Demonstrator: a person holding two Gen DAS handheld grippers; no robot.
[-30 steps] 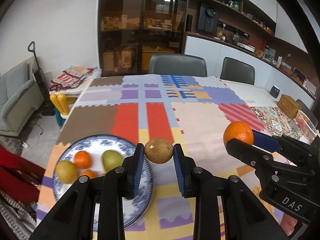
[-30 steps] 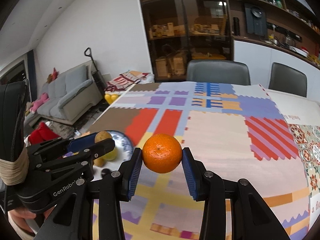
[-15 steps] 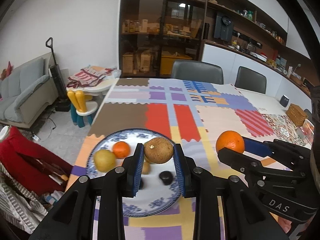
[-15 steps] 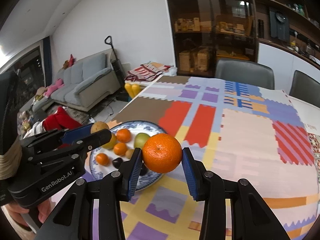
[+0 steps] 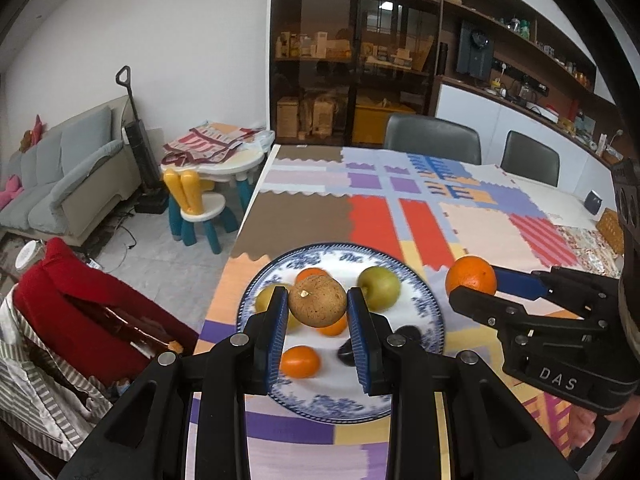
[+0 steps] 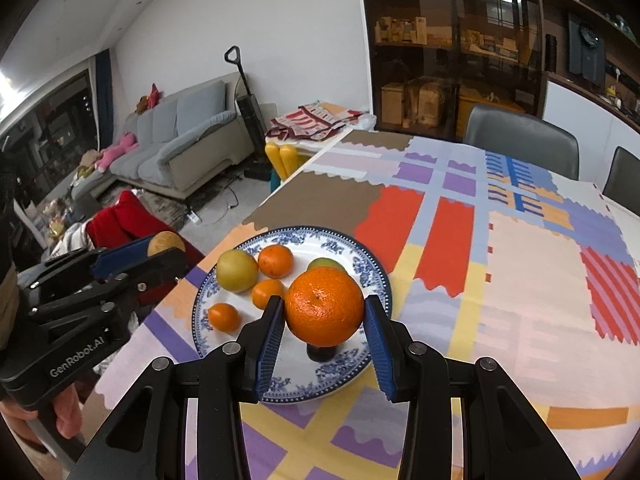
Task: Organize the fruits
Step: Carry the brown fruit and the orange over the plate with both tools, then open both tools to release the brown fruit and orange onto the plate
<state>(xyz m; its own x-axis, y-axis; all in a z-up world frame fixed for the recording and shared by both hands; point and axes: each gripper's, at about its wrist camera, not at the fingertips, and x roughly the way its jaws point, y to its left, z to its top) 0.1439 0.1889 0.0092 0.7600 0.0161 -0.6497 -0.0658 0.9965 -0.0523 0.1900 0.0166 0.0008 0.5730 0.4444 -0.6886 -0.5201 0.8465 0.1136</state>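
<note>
My left gripper (image 5: pixel 318 306) is shut on a brown round fruit (image 5: pixel 317 301) and hangs over the blue-and-white plate (image 5: pixel 430 304). The plate holds several small oranges (image 6: pixel 275 260), two green fruits (image 6: pixel 237 270) and a dark fruit (image 5: pixel 346 353). My right gripper (image 6: pixel 324 316) is shut on a large orange (image 6: pixel 325 306) above the plate's near right side (image 6: pixel 376 268). In the right wrist view the left gripper (image 6: pixel 136 258) with its brown fruit (image 6: pixel 165 242) shows at the left; in the left wrist view the right gripper (image 5: pixel 476 284) with its orange (image 5: pixel 471 275) shows at the right.
The table has a colourful patchwork cloth (image 6: pixel 520 264); its left edge (image 5: pixel 240 232) runs close to the plate. Two grey chairs (image 5: pixel 432 138) stand at the far side. A red garment on a chair (image 5: pixel 80 312) is by the near left corner, with a small children's table (image 5: pixel 216 160) beyond.
Both grippers have swung left across the table with their fruits and now hang over the plate, which has come to the middle of both views. Grips are unchanged.
</note>
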